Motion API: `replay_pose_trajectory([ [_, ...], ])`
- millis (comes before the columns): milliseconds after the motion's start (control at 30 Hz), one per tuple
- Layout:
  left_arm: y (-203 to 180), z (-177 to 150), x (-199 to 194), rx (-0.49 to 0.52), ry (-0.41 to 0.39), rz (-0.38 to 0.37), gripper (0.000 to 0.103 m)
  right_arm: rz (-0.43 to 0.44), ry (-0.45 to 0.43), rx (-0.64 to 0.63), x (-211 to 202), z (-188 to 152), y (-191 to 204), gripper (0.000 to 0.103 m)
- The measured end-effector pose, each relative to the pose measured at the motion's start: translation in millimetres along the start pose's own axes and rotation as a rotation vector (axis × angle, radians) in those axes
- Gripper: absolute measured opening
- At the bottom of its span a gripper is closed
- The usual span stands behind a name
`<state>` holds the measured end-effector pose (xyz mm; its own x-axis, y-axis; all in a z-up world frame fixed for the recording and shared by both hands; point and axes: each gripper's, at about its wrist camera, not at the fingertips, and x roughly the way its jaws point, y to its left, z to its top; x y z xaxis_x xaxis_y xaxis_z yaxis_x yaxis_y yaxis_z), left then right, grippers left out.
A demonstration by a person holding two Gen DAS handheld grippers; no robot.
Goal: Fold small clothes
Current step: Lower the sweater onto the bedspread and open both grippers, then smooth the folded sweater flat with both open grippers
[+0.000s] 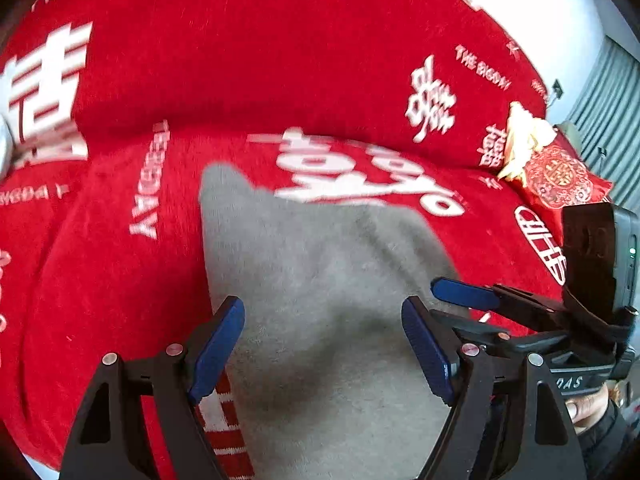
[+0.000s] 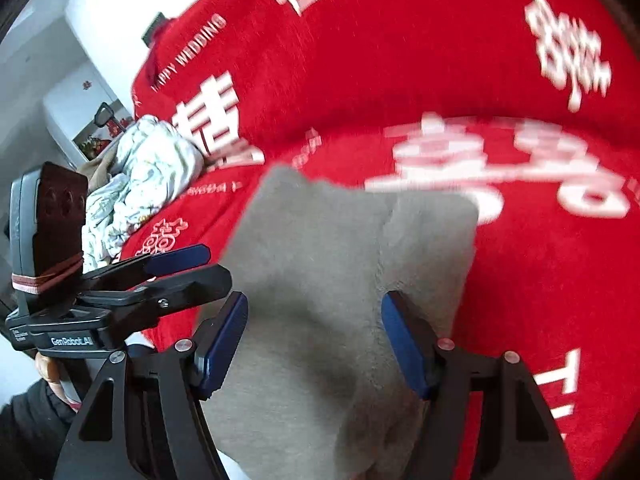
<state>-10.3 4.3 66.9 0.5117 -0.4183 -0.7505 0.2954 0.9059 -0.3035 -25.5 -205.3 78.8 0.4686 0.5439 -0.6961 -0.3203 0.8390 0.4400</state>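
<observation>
Closest in, the left gripper hangs with its jaws wide apart and empty, the grey cloth lying below them on the red blanket. The right gripper sits just beside it, jaws likewise spread and holding nothing. The cloth looks fleecy, limp and light — it should sag from any pinch and drag a little on the plush blanket. It appears already doubled over, so I'd take it by the near corners, one gripper each, pinching all the layers together.

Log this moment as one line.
left gripper open | right gripper open | grey garment flat on red blanket, unheld
</observation>
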Motion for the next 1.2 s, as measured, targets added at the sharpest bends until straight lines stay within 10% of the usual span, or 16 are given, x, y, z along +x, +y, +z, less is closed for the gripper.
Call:
replay_pose_trajectory([
  [467, 42, 15, 74, -0.104, 0.154, 0.103, 0.086, -0.042, 0.055, -0.038, 49, 31, -26, 0.072],
  [1200, 11, -69, -8, 0.032, 0.03, 0.231, 0.086, -0.04, 0.008, -0.165, -32, -68, 10, 0.074],
])
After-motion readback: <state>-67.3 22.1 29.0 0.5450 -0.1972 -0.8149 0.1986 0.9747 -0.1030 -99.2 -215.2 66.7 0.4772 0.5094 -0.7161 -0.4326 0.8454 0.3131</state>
